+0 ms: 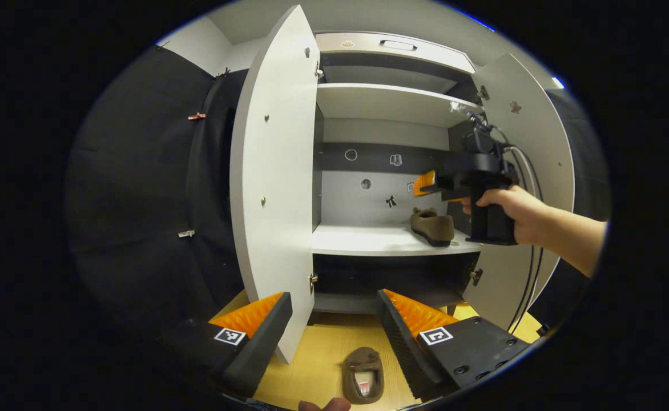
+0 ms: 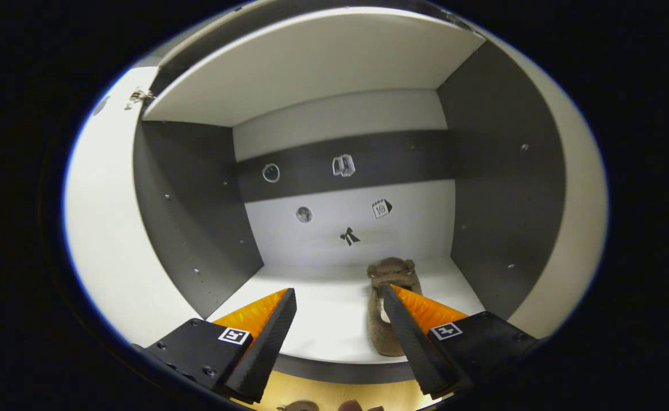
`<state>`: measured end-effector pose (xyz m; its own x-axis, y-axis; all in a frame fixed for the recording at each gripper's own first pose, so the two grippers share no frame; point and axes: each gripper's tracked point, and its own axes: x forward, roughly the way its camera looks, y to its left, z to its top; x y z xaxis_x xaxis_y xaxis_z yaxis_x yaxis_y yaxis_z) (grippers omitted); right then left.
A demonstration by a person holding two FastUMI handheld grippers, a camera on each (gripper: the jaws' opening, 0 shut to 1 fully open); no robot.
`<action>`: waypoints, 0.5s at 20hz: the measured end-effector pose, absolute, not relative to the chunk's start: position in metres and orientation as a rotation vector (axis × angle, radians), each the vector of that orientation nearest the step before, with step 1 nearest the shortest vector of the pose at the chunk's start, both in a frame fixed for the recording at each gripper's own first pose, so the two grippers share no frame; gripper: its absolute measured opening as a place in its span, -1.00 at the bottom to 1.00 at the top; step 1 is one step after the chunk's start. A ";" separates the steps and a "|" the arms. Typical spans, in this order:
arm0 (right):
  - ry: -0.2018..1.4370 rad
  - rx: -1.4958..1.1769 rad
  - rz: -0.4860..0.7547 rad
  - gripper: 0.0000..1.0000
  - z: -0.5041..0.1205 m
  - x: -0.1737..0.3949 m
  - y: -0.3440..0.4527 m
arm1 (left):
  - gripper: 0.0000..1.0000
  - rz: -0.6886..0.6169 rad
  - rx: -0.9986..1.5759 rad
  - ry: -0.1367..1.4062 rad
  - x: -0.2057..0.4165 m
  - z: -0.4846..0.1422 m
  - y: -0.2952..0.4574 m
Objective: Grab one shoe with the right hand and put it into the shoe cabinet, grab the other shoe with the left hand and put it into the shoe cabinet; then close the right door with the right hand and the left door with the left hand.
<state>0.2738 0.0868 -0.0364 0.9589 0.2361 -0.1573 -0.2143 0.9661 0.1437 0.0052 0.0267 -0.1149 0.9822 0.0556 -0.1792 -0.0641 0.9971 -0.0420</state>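
Observation:
One brown shoe (image 1: 432, 226) lies on the right part of the cabinet's middle shelf (image 1: 369, 240); in the right gripper view the same shoe (image 2: 389, 302) lies just beyond my right gripper (image 2: 339, 298), which is open with nothing between its fingers. In the left gripper view the right gripper (image 1: 426, 184) hovers above that shoe, held by a hand (image 1: 511, 211). A second brown shoe (image 1: 362, 375) lies on the wooden floor, below and between the fingers of my open left gripper (image 1: 334, 295). Both cabinet doors, the left door (image 1: 274, 182) and the right door (image 1: 531, 171), stand open.
The cabinet has an upper shelf (image 1: 389, 103) and a dark space under the middle shelf. Black cloth (image 1: 140, 188) hangs to the left of the left door. Cables (image 1: 531, 274) trail down from the right gripper in front of the right door.

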 end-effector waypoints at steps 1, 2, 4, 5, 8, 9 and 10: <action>0.131 0.102 0.231 0.97 -0.025 0.259 0.082 | 0.89 0.049 -0.045 0.197 0.005 -0.126 0.023; 0.095 0.090 0.230 0.96 -0.016 0.242 0.077 | 0.89 0.041 -0.040 0.220 0.005 -0.138 0.020; 0.056 0.098 0.234 0.97 0.000 0.215 0.069 | 0.90 0.014 -0.038 0.266 0.001 -0.166 0.011; 0.043 0.108 0.232 0.97 0.006 0.202 0.064 | 0.91 -0.003 -0.039 0.292 0.000 -0.182 0.007; 0.009 0.135 0.210 0.97 0.019 0.167 0.044 | 0.90 -0.059 -0.059 0.392 -0.004 -0.237 -0.007; 0.003 0.141 0.200 0.96 0.021 0.155 0.038 | 0.89 -0.075 -0.064 0.428 -0.006 -0.258 -0.011; -0.005 0.140 0.186 0.96 0.021 0.144 0.031 | 0.90 -0.087 -0.067 0.466 -0.007 -0.278 -0.014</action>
<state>0.1441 0.0310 0.0214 0.9827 0.1844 0.0179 -0.1851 0.9730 0.1382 -0.0066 -0.0142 -0.2776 0.8899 -0.0986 -0.4453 0.0682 0.9941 -0.0840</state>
